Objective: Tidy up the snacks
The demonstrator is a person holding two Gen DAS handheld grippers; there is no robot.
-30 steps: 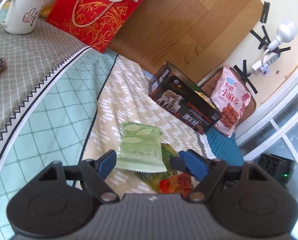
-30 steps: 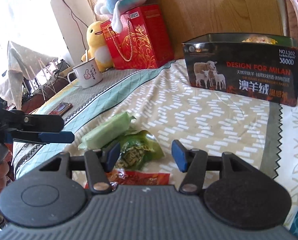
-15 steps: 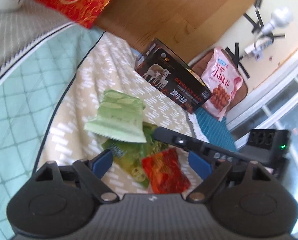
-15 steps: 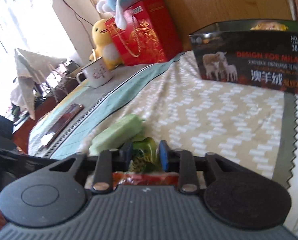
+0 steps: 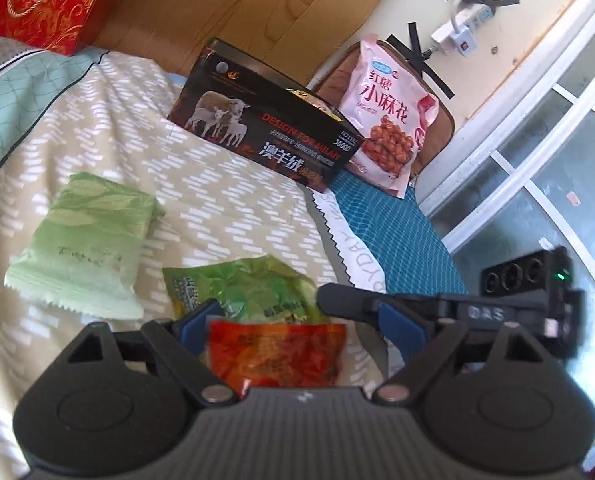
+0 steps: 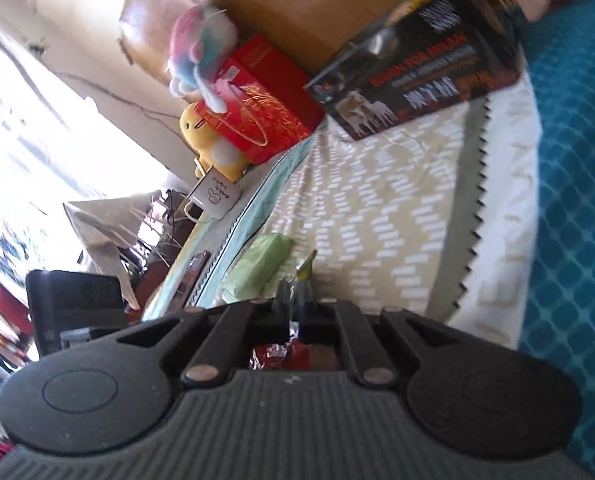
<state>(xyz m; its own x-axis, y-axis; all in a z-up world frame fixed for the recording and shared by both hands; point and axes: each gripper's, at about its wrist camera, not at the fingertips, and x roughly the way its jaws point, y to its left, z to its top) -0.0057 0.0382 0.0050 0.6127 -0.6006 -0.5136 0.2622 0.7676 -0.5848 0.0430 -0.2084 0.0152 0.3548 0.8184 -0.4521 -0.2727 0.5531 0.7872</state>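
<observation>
Right gripper pinched on green snack bag, near side of black box.
Crinkled, glossy, limp; gripped at one edge only, so could slip or tear on lift. Red packet just nearer than bag, between left gripper jaws, opening, touching nothing; could snag. Pale green pack left of bag.
</observation>
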